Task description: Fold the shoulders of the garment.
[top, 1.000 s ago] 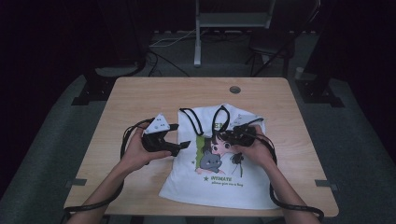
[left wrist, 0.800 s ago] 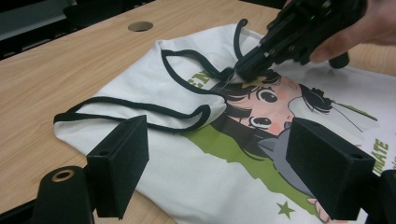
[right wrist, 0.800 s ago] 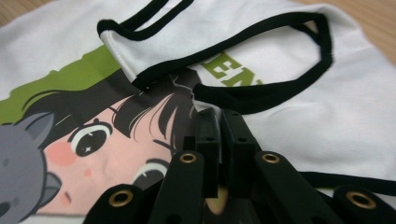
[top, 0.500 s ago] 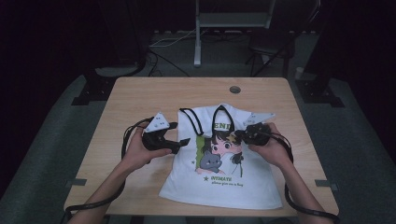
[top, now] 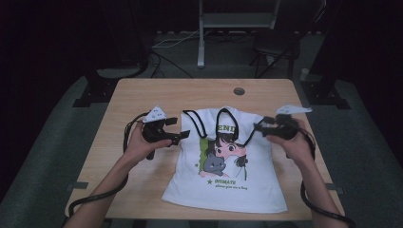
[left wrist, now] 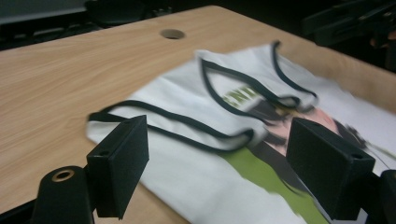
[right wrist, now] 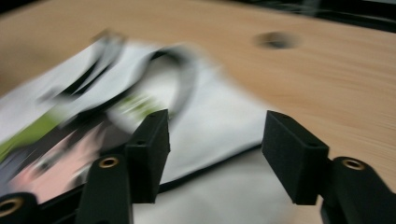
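Observation:
A white sleeveless shirt [top: 223,175] with black trim and a cartoon print lies flat on the wooden table [top: 142,99], neckline toward the far side. My left gripper [top: 186,135] is at the shirt's left shoulder strap with its jaws open. In the left gripper view the gripper [left wrist: 219,144] frames the black-trimmed strap of the shirt [left wrist: 196,107] without touching it. My right gripper [top: 259,127] hovers at the shirt's right armhole edge. Its jaws have just been opening, and in the right gripper view the gripper [right wrist: 219,133] stands open over the blurred shirt [right wrist: 219,121], gripping nothing.
A round cable hole [top: 239,90] sits in the table beyond the neckline. Bare wood lies left of the shirt and along the far edge. Behind the table are a stand's legs [top: 202,52] and cables on the dark floor. The right gripper appears far off [left wrist: 369,18].
My right gripper has moved from the middle of the print out to the shirt's right edge, has risen and now stands open. The left gripper has shifted slightly toward the far side.

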